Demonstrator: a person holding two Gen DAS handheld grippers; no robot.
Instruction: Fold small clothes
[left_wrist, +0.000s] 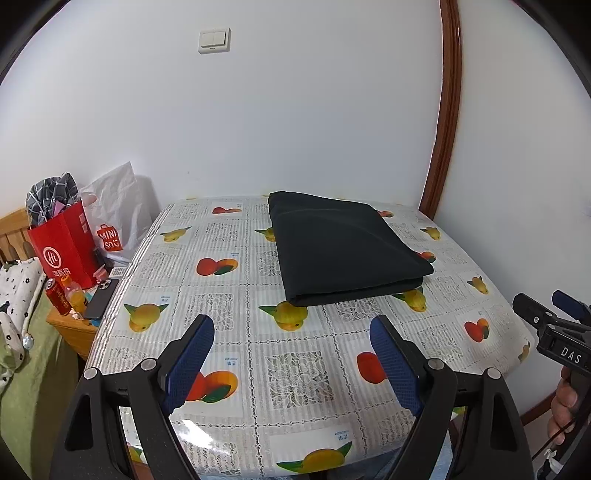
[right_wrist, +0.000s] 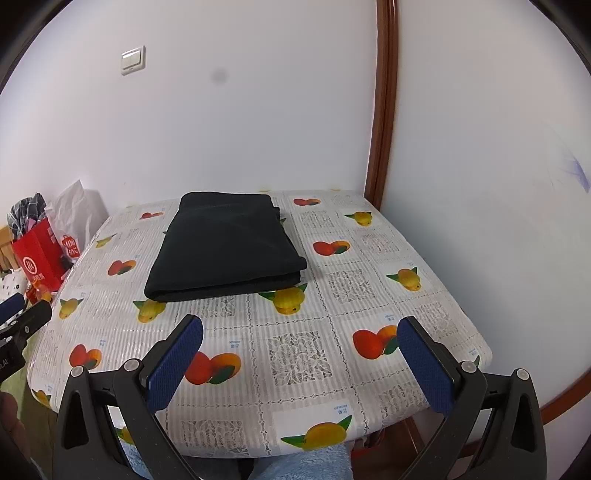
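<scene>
A black garment (left_wrist: 343, 247) lies folded in a neat rectangle on the far part of the table (left_wrist: 295, 376), which has a fruit-print cover. It also shows in the right wrist view (right_wrist: 225, 247). My left gripper (left_wrist: 291, 332) is open and empty, held above the table's near edge, well short of the garment. My right gripper (right_wrist: 301, 332) is open and empty, also near the front edge. The right gripper shows at the right edge of the left wrist view (left_wrist: 550, 306), and the left gripper at the left edge of the right wrist view (right_wrist: 22, 314).
A white wall stands right behind the table, with a brown door frame (left_wrist: 443, 147) at the back right. Left of the table is a wooden nightstand with a red paper bag (left_wrist: 62, 251), a white bag (left_wrist: 114, 218), a can, a bottle and a phone (left_wrist: 101, 299).
</scene>
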